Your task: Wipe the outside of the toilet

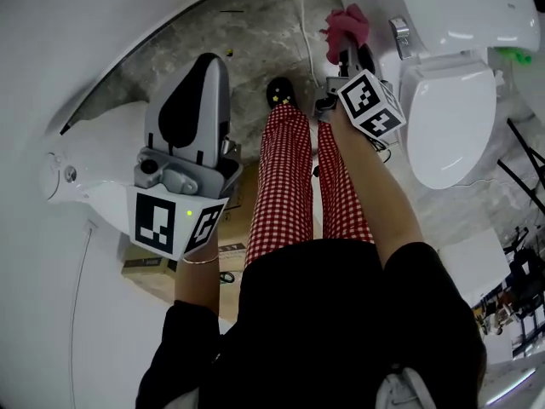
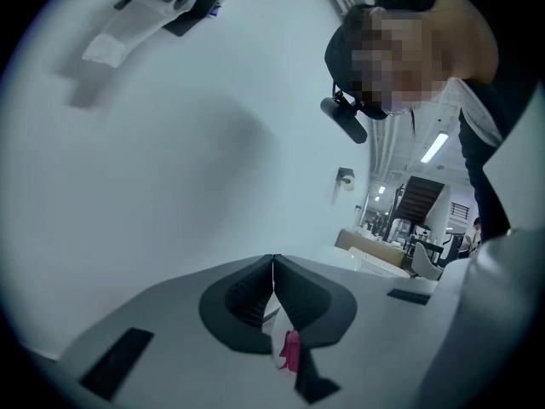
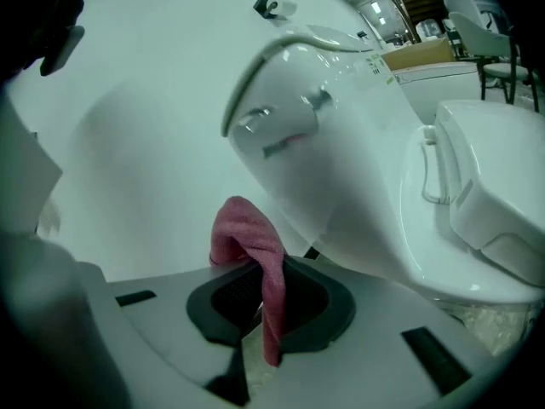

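- At 2 o'clock in the head view stands the white toilet (image 1: pixel 447 118), its lid shut and its tank (image 1: pixel 456 7) at the 1 o'clock edge.
- A chrome lever (image 1: pixel 400 37) sits on the tank's side, at 9 o'clock from the tank.
- In the right gripper view the tank (image 3: pixel 341 143) bulges across the upper middle. The lever (image 3: pixel 255 118) shows on its curved face, and the closed lid (image 3: pixel 494 186) lies out at 3 o'clock.
- A pink cloth (image 1: pixel 347 24) hangs just beside the tank, at 9 o'clock from the lever. Whether it touches the porcelain I cannot tell.
- The right gripper (image 1: pixel 345 49) is clamped on that cloth. In its own view the cloth (image 3: pixel 255 245) rises in a fold above the right gripper (image 3: pixel 262 279) and trails down between the dark pads.
- Its marker cube (image 1: pixel 372 102) sits at 6 o'clock from the cloth, on the person's outstretched arm.
- The left gripper (image 1: pixel 211 60) is well apart from the toilet, at 9 o'clock in the head view, pointing toward 12.
- In its own view the left gripper (image 2: pixel 272 262) has both pads pressed together at the tips with nothing held, facing a plain white wall (image 2: pixel 153 143).
- Red-checked trousers (image 1: pixel 289 186) and a black shoe (image 1: pixel 279 90) fill the middle between the two grippers, over a grey stone floor (image 1: pixel 255 20).
- A cardboard box (image 1: pixel 232 247) lies on the floor at 6 o'clock from the left gripper.
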Motion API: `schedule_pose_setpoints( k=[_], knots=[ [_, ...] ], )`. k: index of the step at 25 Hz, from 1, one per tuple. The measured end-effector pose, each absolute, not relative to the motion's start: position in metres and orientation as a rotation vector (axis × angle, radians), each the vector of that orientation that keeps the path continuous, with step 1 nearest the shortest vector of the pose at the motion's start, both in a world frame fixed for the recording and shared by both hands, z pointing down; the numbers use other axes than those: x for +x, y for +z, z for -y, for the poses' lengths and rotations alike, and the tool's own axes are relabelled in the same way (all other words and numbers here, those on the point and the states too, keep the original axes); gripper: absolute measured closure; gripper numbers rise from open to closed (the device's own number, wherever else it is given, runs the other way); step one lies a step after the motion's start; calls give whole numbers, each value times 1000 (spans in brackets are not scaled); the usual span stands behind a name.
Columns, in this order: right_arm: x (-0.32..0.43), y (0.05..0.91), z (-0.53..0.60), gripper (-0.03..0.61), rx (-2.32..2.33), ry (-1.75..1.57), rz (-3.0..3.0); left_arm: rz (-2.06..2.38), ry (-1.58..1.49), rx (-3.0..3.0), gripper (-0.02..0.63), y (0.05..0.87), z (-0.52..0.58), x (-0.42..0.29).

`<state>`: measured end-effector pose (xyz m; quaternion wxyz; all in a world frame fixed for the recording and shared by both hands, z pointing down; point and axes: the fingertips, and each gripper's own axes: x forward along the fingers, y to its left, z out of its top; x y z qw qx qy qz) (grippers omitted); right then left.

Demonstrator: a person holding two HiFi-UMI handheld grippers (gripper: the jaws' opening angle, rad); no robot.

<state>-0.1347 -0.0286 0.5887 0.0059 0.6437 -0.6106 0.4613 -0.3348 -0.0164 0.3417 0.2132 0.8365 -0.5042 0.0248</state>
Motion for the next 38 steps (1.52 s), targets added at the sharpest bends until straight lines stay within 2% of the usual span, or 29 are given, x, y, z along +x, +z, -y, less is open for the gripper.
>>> schedule_pose_setpoints(
  k=[11,19,25,32,38],
  knots=[
    [-186,423,36,518,1592,1180,2467,1292,177,2489,603,272,12,-329],
    [-240,293,27,518,1325,1197,2803,1253,191,2579,603,203,5,-344],
    [-255,229,20,518,1222,1132,2925,1210,233,2658,603,164,4,-334],
    [-263,168,17,518,1099,833,3032,1131,275,2758,603,124,-9,-337],
    [-272,131,7,518,994,778,3098,1137,289,2759,603,105,-22,-345]
  ],
)
